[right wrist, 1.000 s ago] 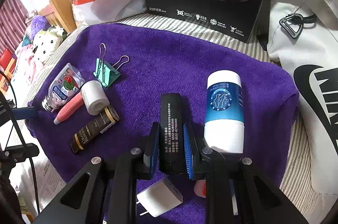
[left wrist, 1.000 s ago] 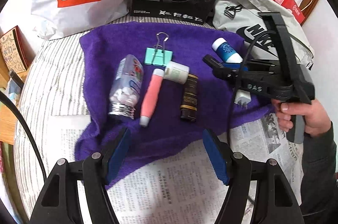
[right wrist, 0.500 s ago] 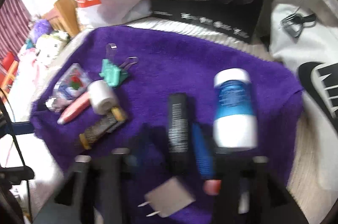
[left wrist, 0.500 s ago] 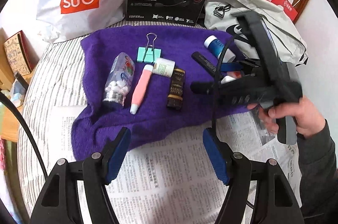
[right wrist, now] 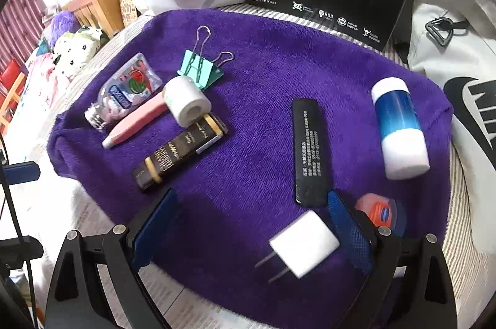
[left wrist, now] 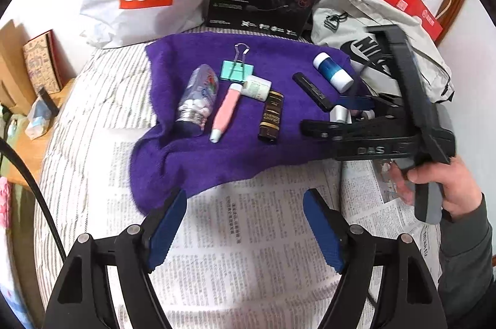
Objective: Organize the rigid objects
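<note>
the black stick [right wrist: 310, 152] lies flat on the purple towel [right wrist: 272, 74], a bit right of the towel's middle. it is long and thin with flat sides and tiny white writing on top. its long side runs from the near edge of the towel toward the far edge, and the near end sits just past the tip of the right blue pad [right wrist: 350, 233].

the right gripper [right wrist: 248, 233] has its fingers spread wide and holds nothing. the stick is ahead of the fingers, close to the right one, not between them. a white plug [right wrist: 305, 246] with two metal pins lies between the fingers near the right pad. a small round orange tin [right wrist: 379, 211] peeks out behind that pad.

a smooth round blue and white bottle [right wrist: 398, 127] lies on its side near the towel's right edge, its round cap end toward the far edge.

near the left edge sit a clear candy bottle [right wrist: 124, 90], a pink tube [right wrist: 136, 122], a white roll [right wrist: 187, 101], a green clip [right wrist: 200, 70] with wire handles, and a dark brown box [right wrist: 181, 150] with gold letters. the towel looks soft and fuzzy.

the left gripper [left wrist: 245, 225] hangs over the newspaper [left wrist: 235, 254] by the towel's near edge, fingers spread wide, holding nothing.
</note>
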